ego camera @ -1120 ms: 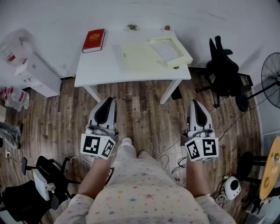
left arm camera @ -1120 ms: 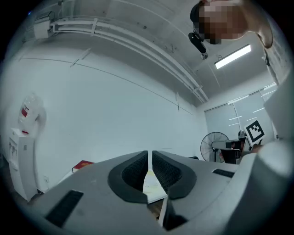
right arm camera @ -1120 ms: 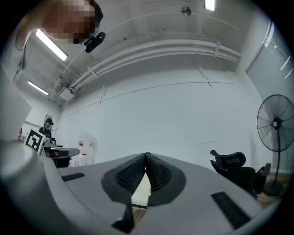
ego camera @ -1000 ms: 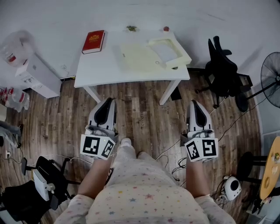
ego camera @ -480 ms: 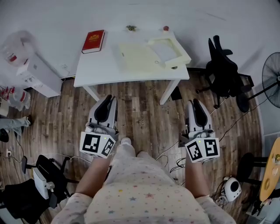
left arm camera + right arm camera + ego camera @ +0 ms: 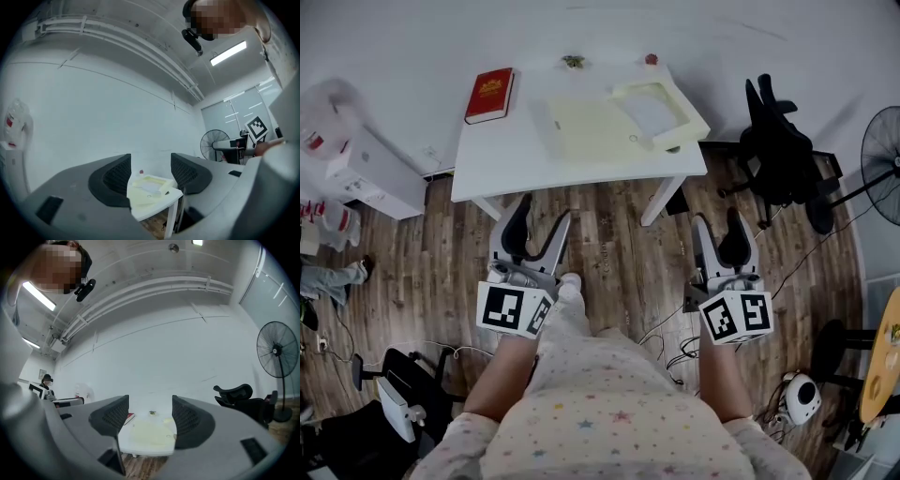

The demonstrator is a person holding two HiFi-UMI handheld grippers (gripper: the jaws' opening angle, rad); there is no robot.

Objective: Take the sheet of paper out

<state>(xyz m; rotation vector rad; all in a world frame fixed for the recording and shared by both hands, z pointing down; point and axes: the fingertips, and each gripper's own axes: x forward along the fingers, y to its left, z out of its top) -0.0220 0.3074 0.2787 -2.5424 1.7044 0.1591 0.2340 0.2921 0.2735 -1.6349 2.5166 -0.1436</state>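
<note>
Though the red book [image 6: 489, 93] at the table's far left corner carries gold print on its cover, it is too small to read. The only other markings are the black-and-white square patterns on each gripper's cube.

The white table [image 6: 502, 155] stands against the wall. A pale yellow folder [image 6: 586, 128] lies open on it, with its framed half raised toward the right corner. The sheet of paper [image 6: 652, 109] shows as a whitish rectangle inside that half. Two tiny items sit at the back edge, too small to identify.

The left gripper [image 6: 544, 212] and the right gripper [image 6: 718, 221] are held low over the wood floor [image 6: 609, 244], short of the table's front edge. Both are released, their jaws spread and gripping nothing; each gripper view shows only the distant table in the gap.

A black office chair [image 6: 778, 141] stands just right of the table, with a standing fan [image 6: 883, 169] beyond it. A white cabinet [image 6: 370, 169] sits to the left, and cables [image 6: 670, 349] trail across the boards near the person's feet.
</note>
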